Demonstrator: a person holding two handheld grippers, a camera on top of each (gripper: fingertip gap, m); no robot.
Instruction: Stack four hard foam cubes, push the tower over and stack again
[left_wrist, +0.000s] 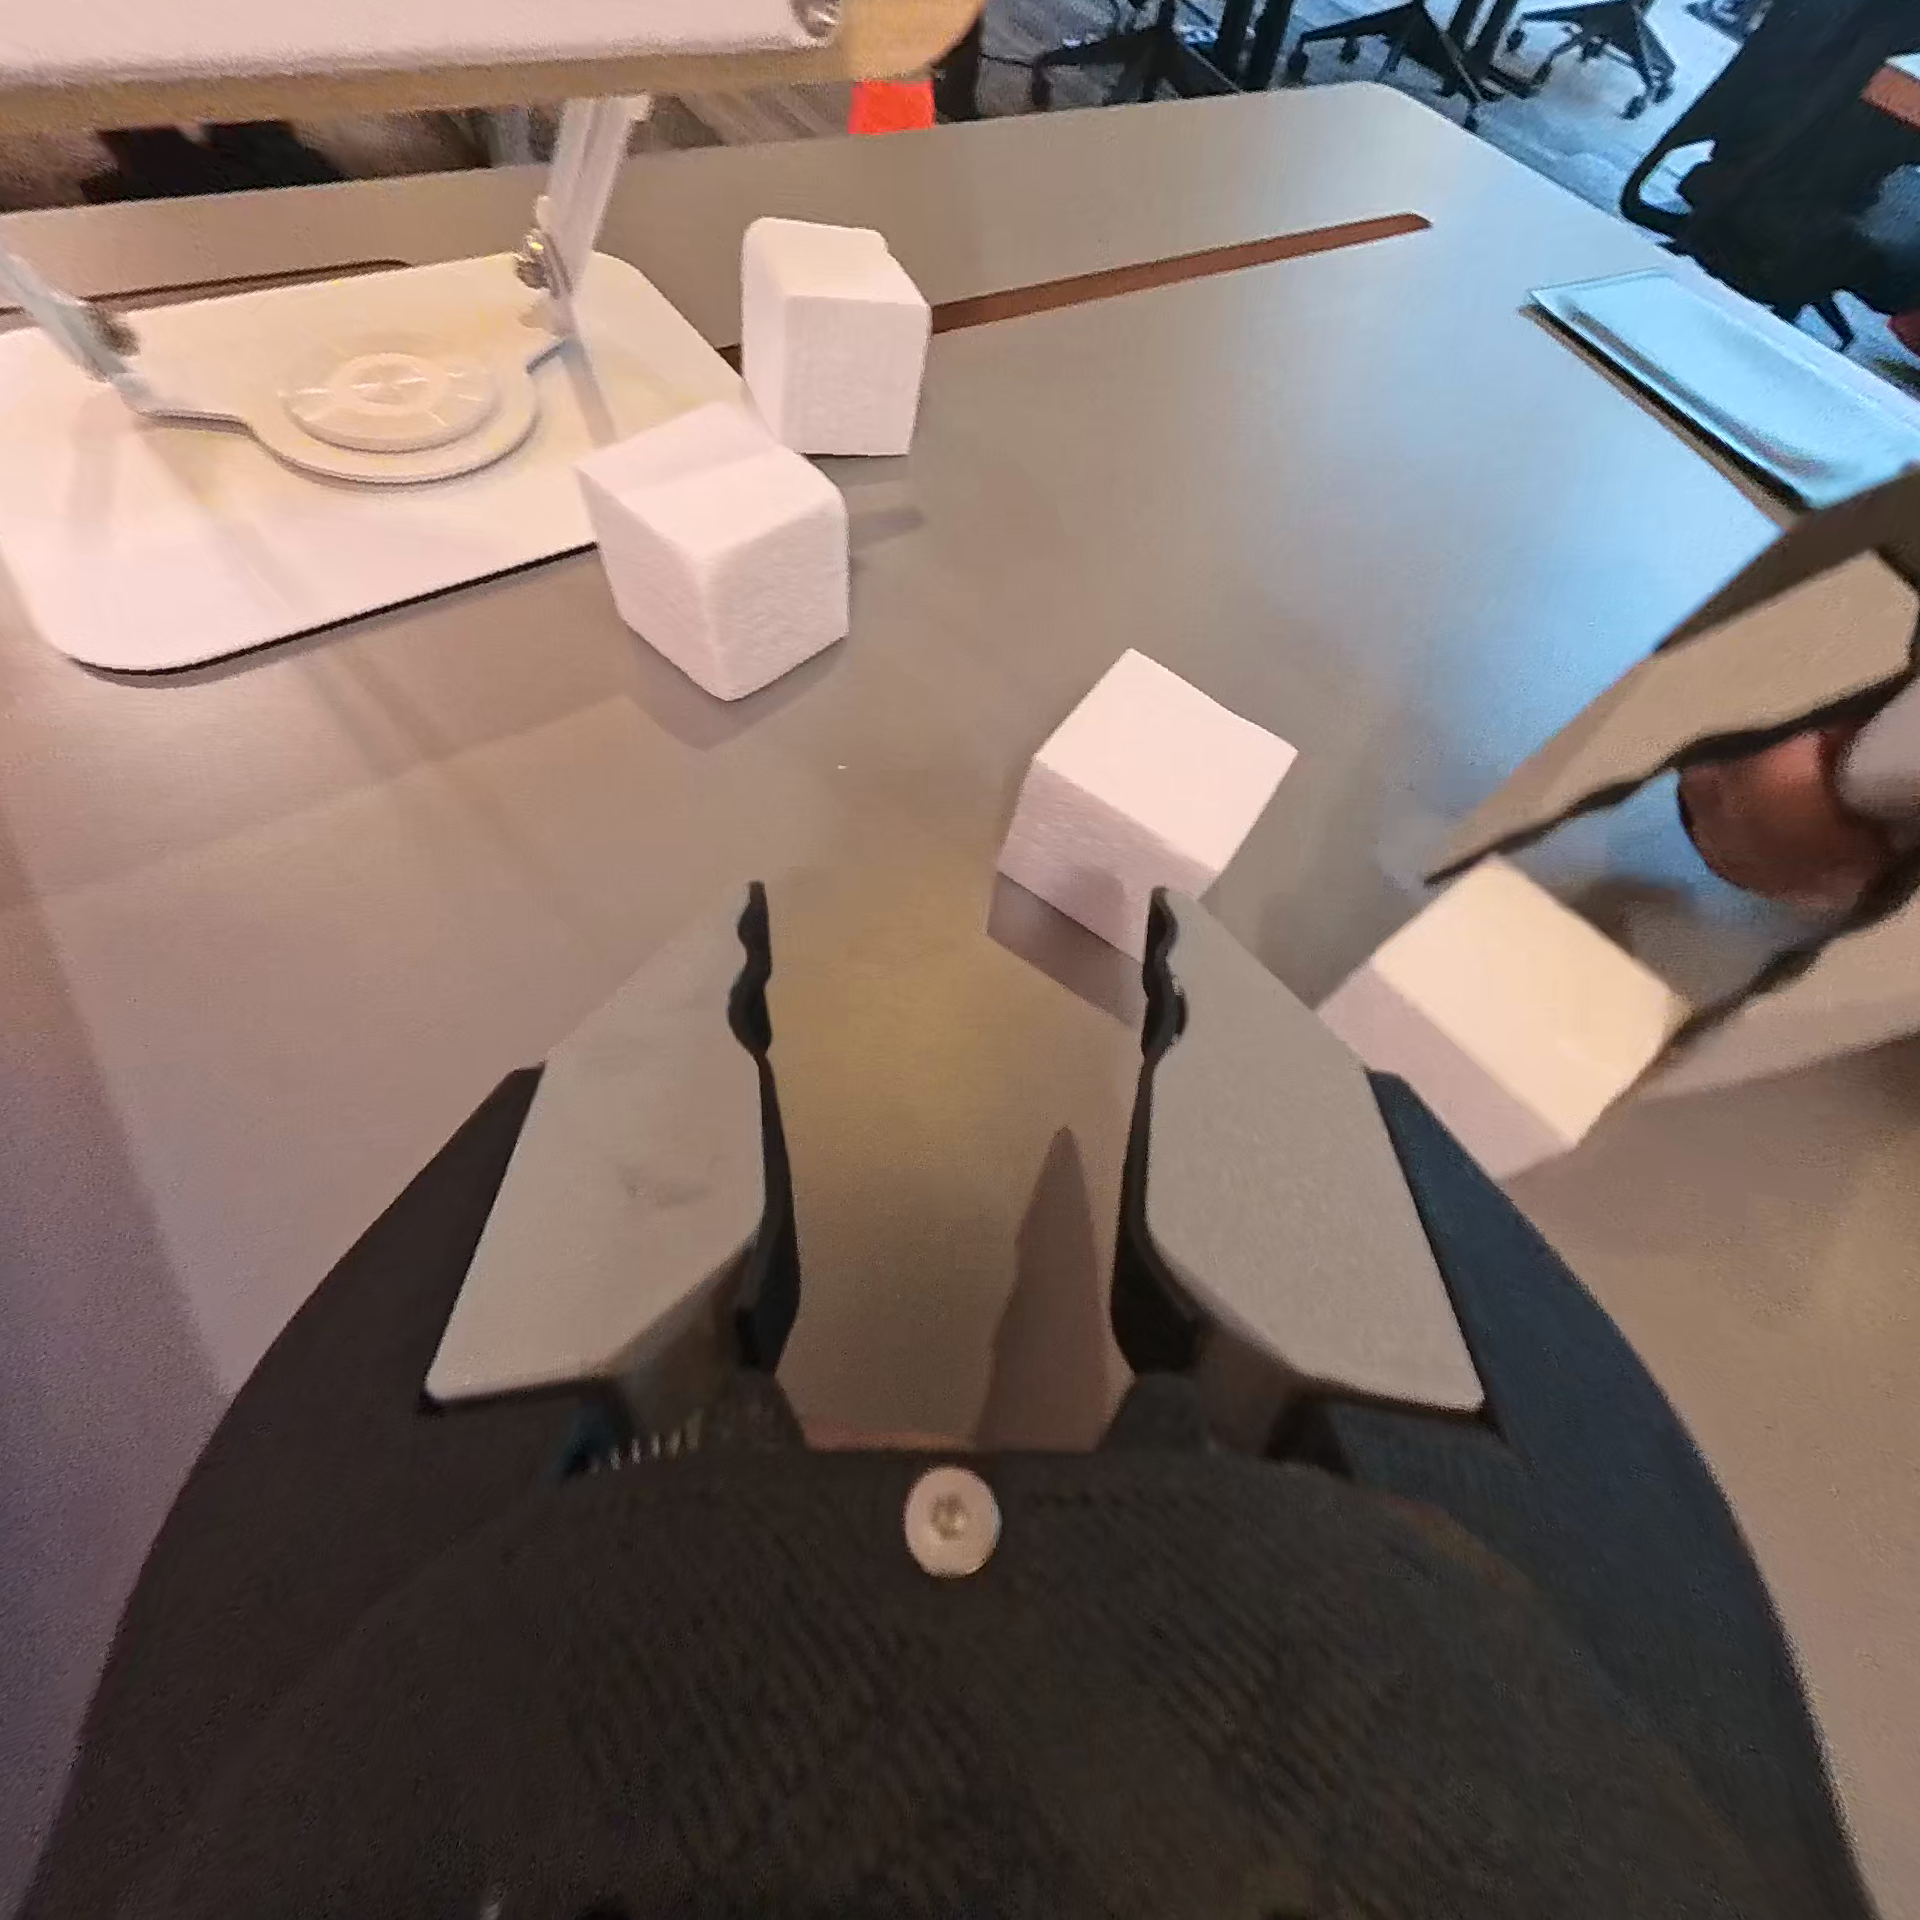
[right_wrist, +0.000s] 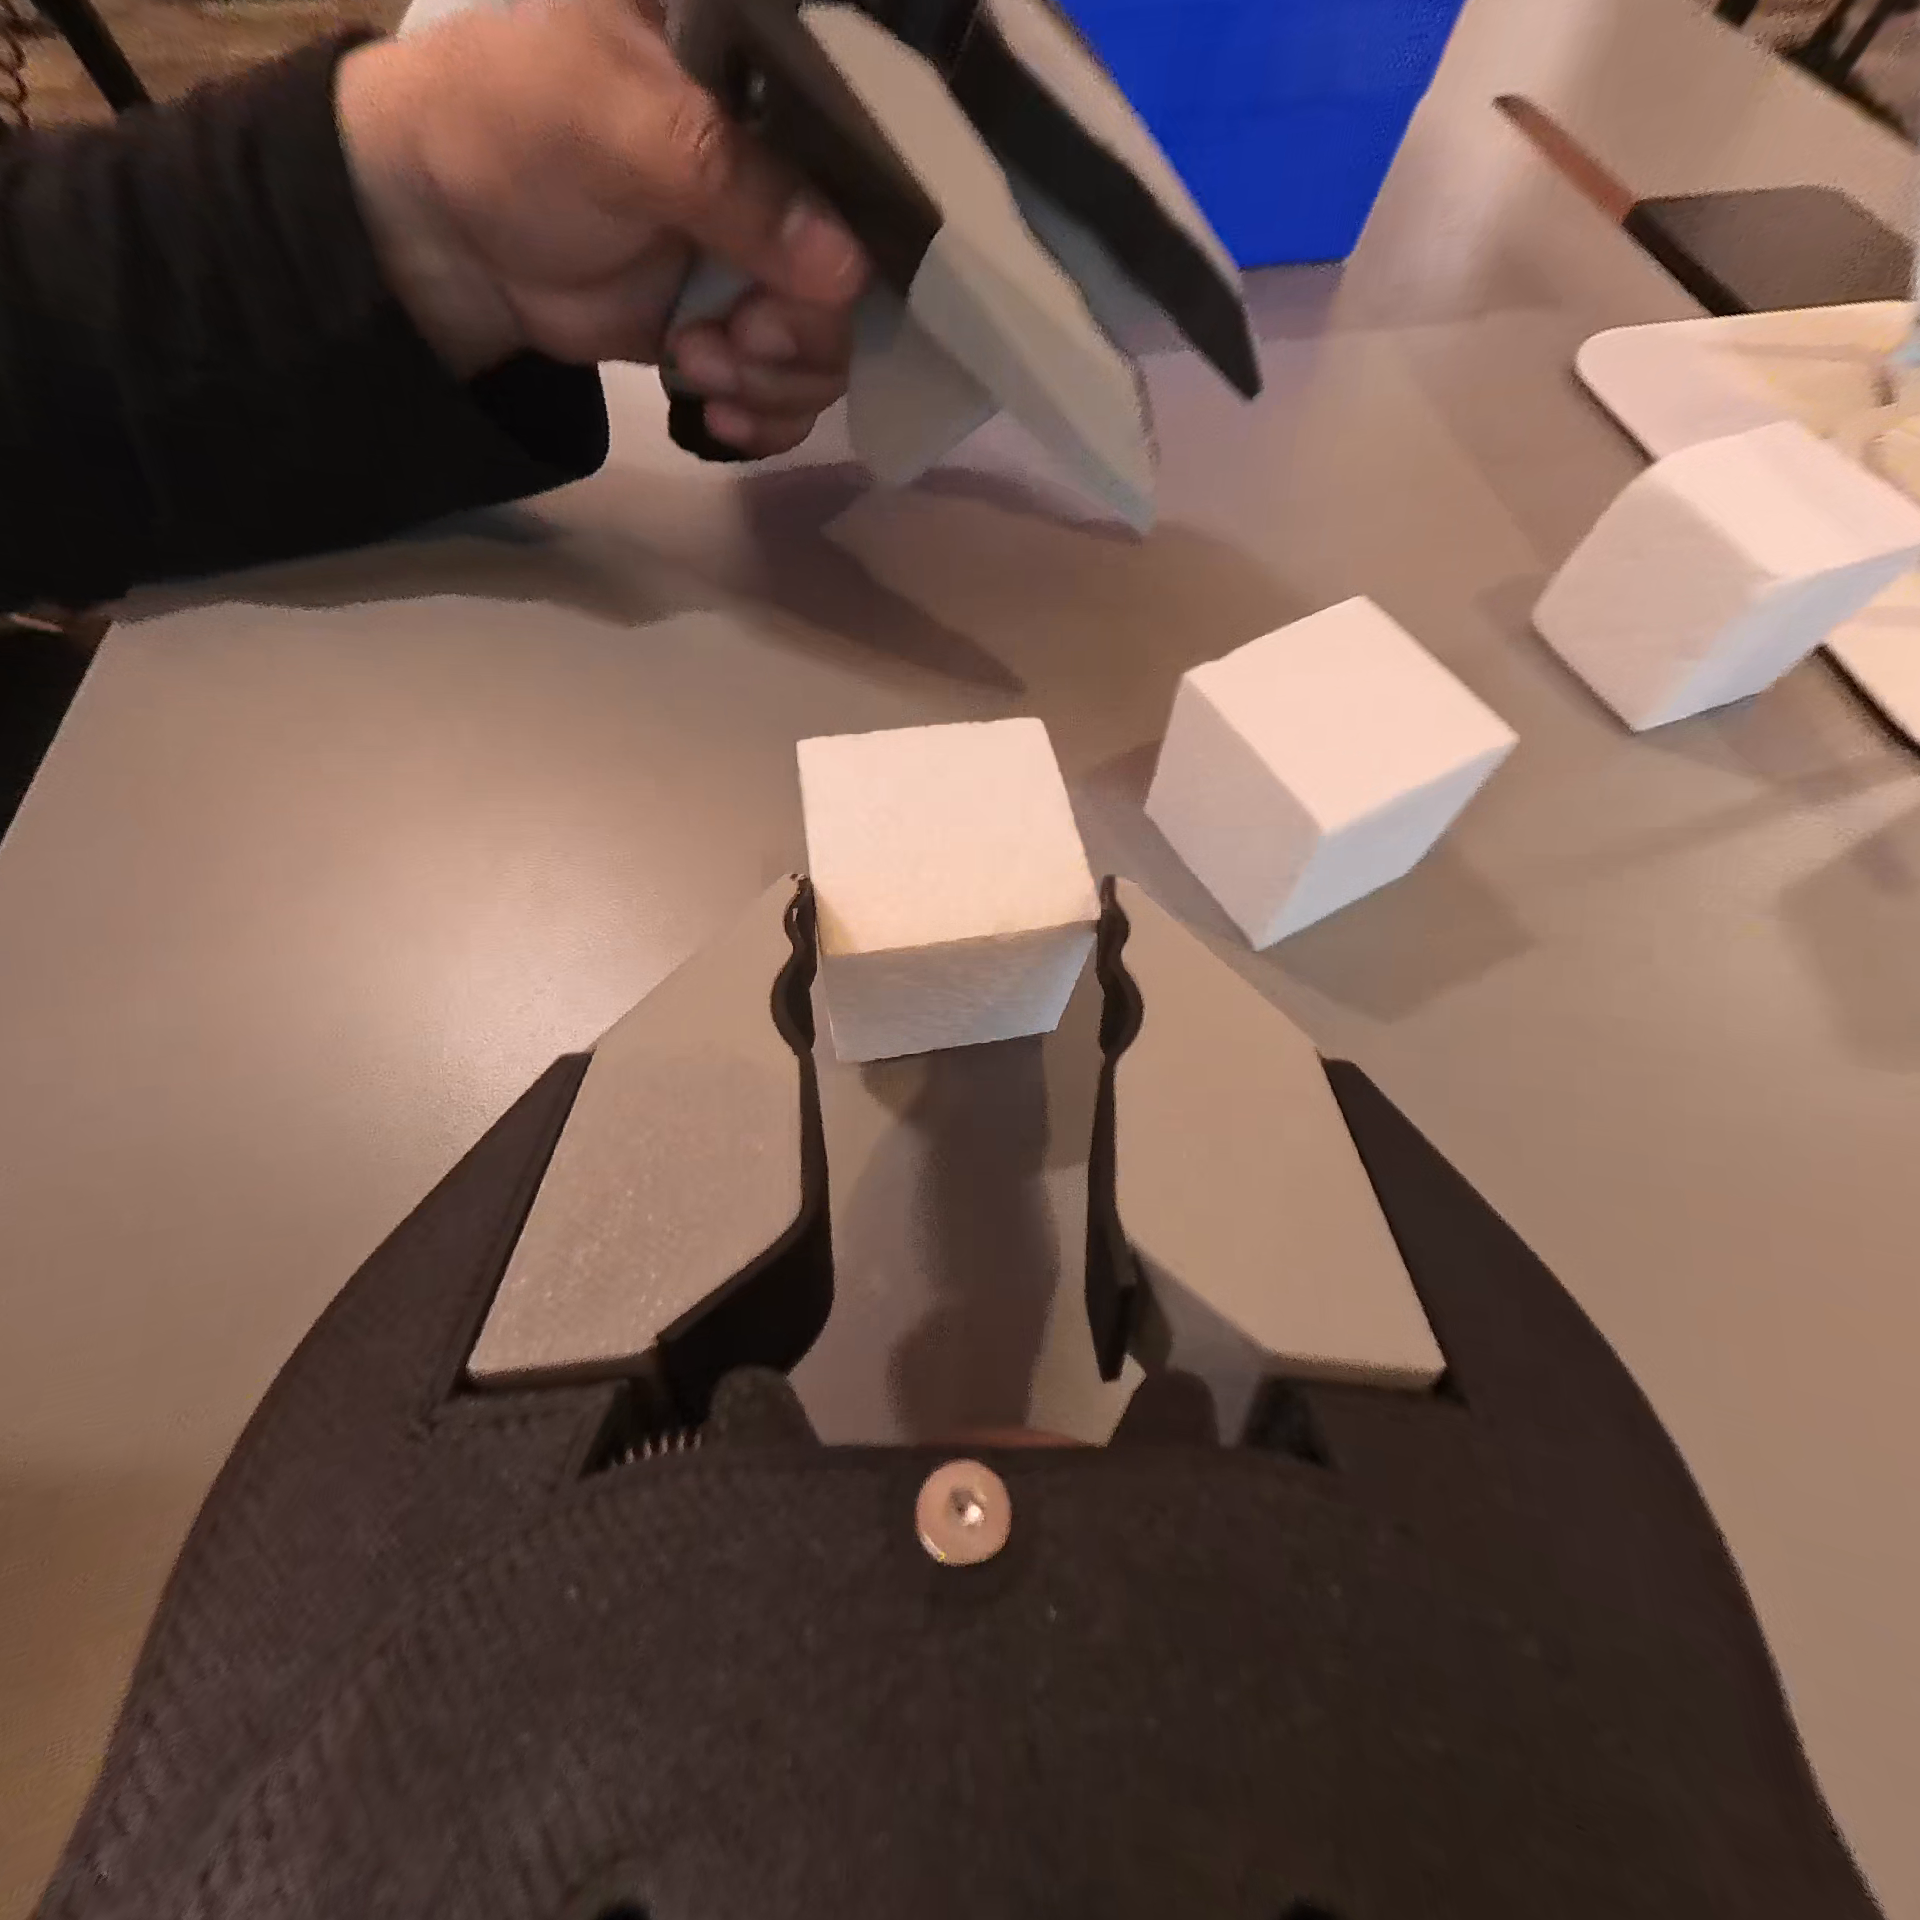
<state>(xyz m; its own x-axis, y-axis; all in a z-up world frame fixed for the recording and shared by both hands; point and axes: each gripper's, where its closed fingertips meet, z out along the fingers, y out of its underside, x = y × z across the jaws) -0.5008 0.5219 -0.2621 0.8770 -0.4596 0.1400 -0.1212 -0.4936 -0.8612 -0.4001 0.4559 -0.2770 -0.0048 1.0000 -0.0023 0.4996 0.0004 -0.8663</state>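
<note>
Your right gripper (right_wrist: 951, 899) has its jaws around the nearest foam cube (right_wrist: 940, 883), tips flanking both side faces. The pads look to be in contact, but you can't tell whether they're squeezing or only closing in. The cube seems to be just off or at the grey table (right_wrist: 312, 935), with a shadow under it. Grabbing it low and square on flat faces makes sense, since it keeps the cube level for stacking.

Your left gripper (left_wrist: 961, 904) is spread apart and empty, hovering over bare table. The second cube (left_wrist: 1143, 790) sits just beyond its right fingertip, untouched and rotated corner-on, so you'd need to twist to meet flat faces.

All four cubes lie scattered and single, with no tower. So this is probably the start of a stack or a restack; you can't tell which.

The third cube (left_wrist: 727, 551) rests partly on the edge of the white stand base (left_wrist: 208, 540), so it sits slightly off level. The fourth cube (left_wrist: 836, 338) stands farther back beside that base, near the dark slot (left_wrist: 1174, 275) in the table.

The open centre of the table looks like the natural build spot, being clear of the stand.
</note>
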